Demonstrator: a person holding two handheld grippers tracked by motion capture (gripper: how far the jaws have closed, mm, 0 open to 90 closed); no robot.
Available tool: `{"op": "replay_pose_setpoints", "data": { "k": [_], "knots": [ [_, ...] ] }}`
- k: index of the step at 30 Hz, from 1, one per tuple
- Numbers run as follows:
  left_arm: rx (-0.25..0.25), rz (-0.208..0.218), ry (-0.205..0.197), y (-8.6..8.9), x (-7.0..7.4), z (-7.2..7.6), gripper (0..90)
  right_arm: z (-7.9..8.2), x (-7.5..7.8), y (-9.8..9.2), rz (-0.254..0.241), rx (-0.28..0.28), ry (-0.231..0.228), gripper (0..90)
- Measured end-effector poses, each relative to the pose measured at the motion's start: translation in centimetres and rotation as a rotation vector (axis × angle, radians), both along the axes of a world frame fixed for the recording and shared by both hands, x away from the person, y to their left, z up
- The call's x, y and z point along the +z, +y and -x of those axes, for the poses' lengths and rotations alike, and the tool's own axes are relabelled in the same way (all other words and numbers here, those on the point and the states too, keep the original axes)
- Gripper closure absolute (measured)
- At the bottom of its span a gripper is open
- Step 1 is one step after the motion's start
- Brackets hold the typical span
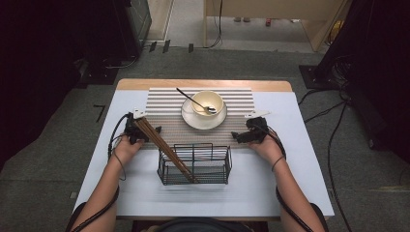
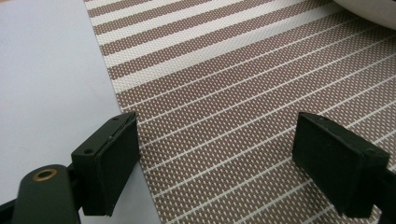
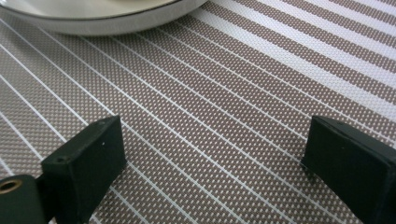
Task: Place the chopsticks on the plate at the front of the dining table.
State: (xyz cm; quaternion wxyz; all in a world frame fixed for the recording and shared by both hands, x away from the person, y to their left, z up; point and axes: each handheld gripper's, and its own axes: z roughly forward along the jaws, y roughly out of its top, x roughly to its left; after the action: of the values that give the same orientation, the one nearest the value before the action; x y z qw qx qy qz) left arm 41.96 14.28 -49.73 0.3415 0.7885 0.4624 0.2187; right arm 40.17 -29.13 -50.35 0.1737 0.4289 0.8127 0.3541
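At the left, our left gripper rests low at the left edge of the striped placemat; in the left gripper view its 2 jaws stand wide apart with nothing between them, only mat weave and the white table below. Just beside that gripper, the brown chopsticks lean out of the black wire basket, their upper ends very near it and their lower ends inside the basket. We judge these to be the things in hand, and the first risk lies here: a careless nudge could roll the bundle off the rim or tip the light basket.

In the middle, the bowl sits on its saucer with a spoon resting in it. A swinging chopstick end could catch the spoon handle and flip it out.

At the right, our right gripper lies on the mat, jaws spread and empty, close to the saucer's rim. Pushing forward from here could shove the saucer and drag the mat.
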Motion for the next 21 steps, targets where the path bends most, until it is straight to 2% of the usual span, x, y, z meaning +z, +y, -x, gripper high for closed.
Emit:
{"op": "replay_pose_setpoints", "data": {
  "k": [2,8,13,15,19,21],
  "knots": [
    [-0.003,-0.015,-0.016,-0.19,0.02,0.15,15.3,0.0,0.0,-0.01,0.0,-0.001,0.0,4.8],
    [0.003,0.029,0.012,0.24,-0.02,-0.14,19.7,-0.03,-0.02,0.04,0.008,-0.017,-0.003,1.8],
    [0.007,0.027,0.02,0.2,0.07,-0.13,20.1,-0.06,-0.04,0.07,0.01,-0.026,0.001,1.0],
    [-0.016,0.016,0.031,0.22,0.18,-0.09,19.7,-0.07,-0.05,0.06,0.01,-0.025,0.001,0.9],
    [-0.029,0.052,0.02,0.66,0.0,-0.08,19.0,-0.04,-0.04,0.1,0.011,-0.028,-0.001,1.0],
    [-0.02,0.029,0.006,0.43,-0.01,0.08,21.3,-0.06,-0.04,0.08,0.009,-0.026,0.002,0.9]
  ]
}}
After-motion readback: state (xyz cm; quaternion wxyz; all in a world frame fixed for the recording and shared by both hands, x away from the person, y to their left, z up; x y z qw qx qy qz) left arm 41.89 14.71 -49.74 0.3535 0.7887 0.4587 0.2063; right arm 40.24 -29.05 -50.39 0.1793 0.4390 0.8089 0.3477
